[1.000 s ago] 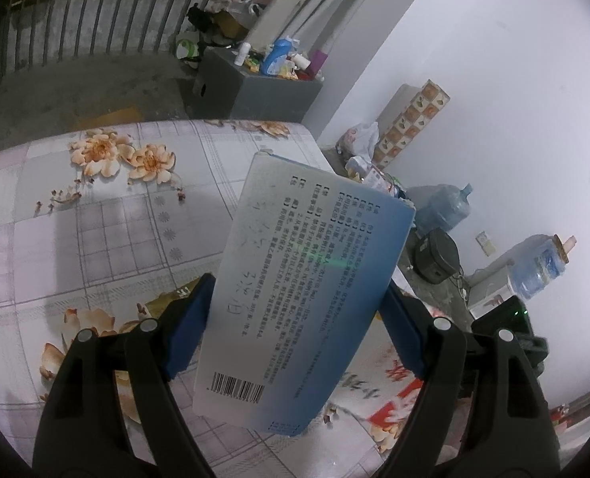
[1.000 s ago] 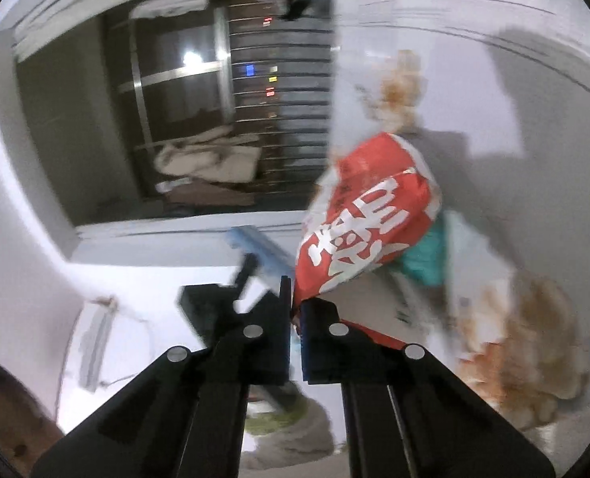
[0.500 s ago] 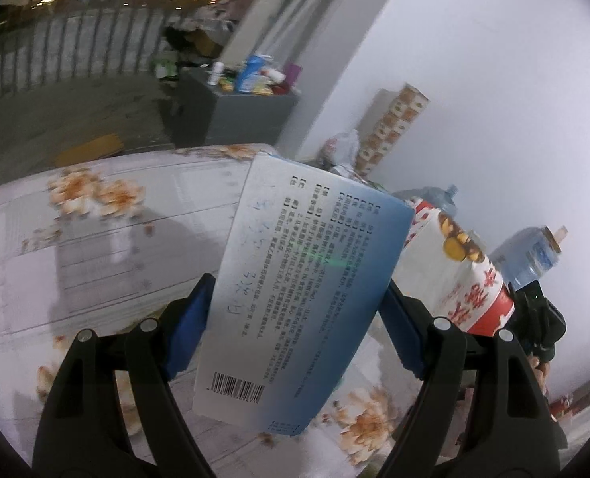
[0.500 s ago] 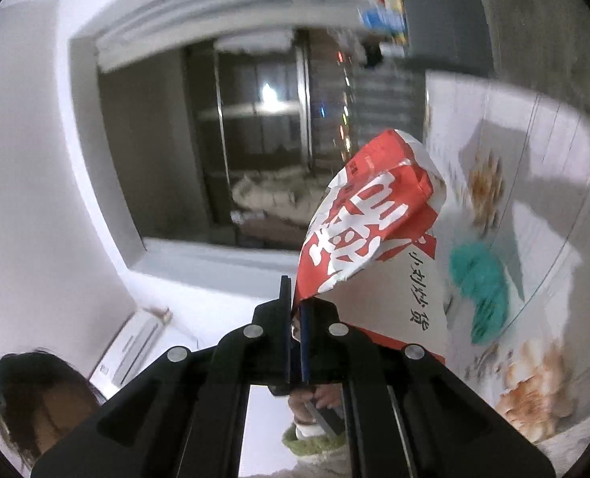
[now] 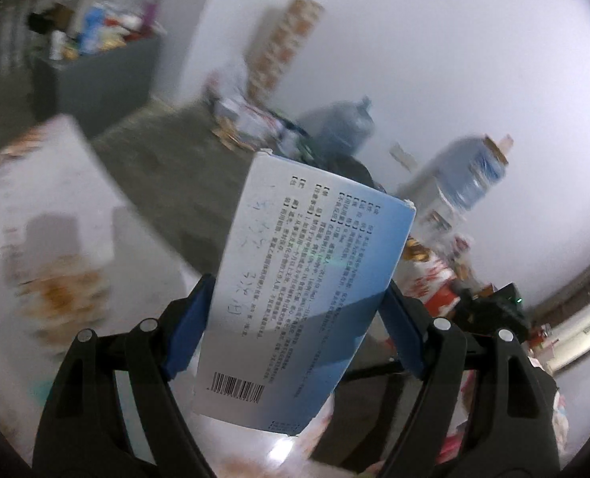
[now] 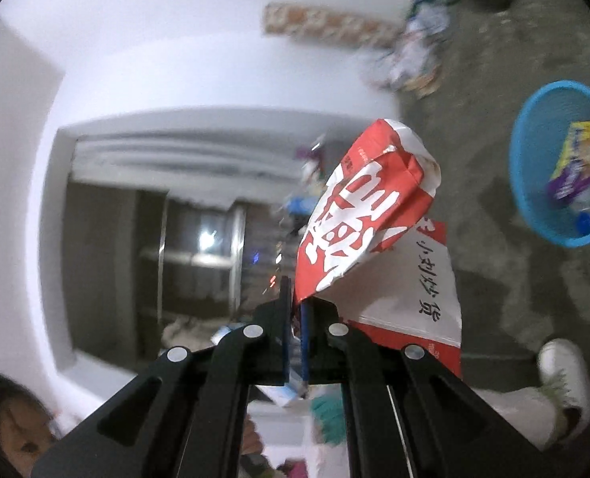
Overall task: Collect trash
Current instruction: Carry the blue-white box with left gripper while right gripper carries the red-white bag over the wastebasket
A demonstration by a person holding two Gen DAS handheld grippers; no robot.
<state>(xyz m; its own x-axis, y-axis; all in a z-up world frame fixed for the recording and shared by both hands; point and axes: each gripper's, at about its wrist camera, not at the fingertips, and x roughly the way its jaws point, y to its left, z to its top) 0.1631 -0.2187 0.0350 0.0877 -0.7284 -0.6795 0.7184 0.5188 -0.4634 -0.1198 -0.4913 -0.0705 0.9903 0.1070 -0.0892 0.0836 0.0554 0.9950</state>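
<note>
L gripper clamps box across its width; R gripper pinched tight on red bag. Bin ahead, off to R's right. Carry both over the rim w/o loosening, drop inside.

a smooth, faintly glossy cardboard box is being seen against matt black plastic fingers with blue pads. a creased red-and-white paper bag is being shown, beside a blue plastic mesh basket on rough concrete floor.
</note>
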